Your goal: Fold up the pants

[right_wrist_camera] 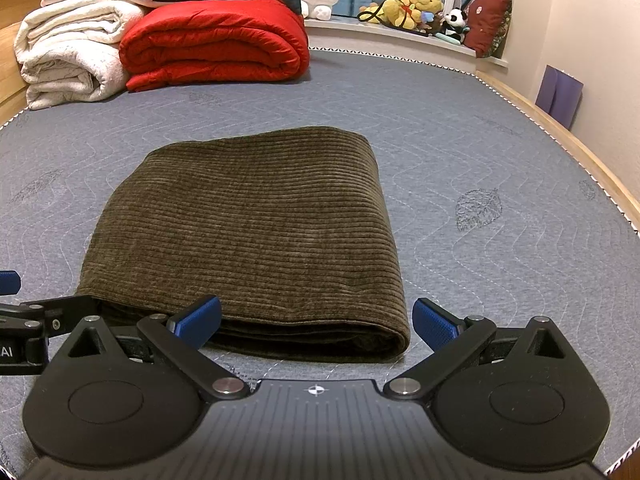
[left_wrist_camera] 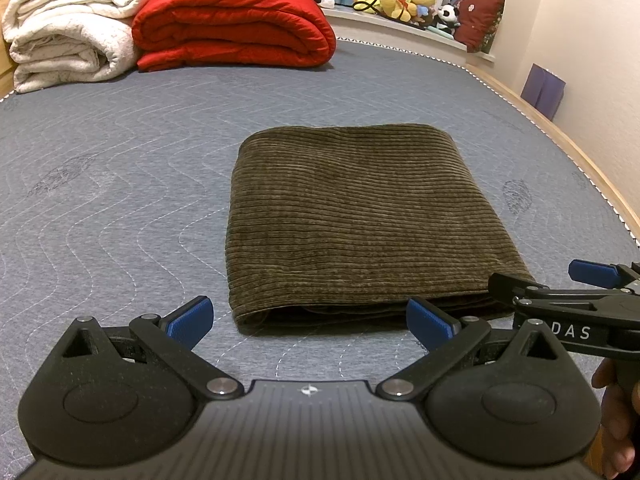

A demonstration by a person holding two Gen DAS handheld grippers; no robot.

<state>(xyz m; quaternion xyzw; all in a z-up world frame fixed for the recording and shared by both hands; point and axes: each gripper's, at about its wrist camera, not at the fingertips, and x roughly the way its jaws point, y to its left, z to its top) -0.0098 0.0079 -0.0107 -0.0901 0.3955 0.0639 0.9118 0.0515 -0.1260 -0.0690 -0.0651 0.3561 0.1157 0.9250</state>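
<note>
A home bedroom: a quilted grey mattress (right_wrist_camera: 460, 152), folded duvets (right_wrist_camera: 216, 40) at its far end, stuffed toys (right_wrist_camera: 416, 6) along the window ledge.

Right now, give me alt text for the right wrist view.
Olive-green corduroy pants lie folded into a neat rectangle on a grey quilted mattress, just ahead of the open right gripper. A red folded duvet and white folded blankets sit behind.
</note>
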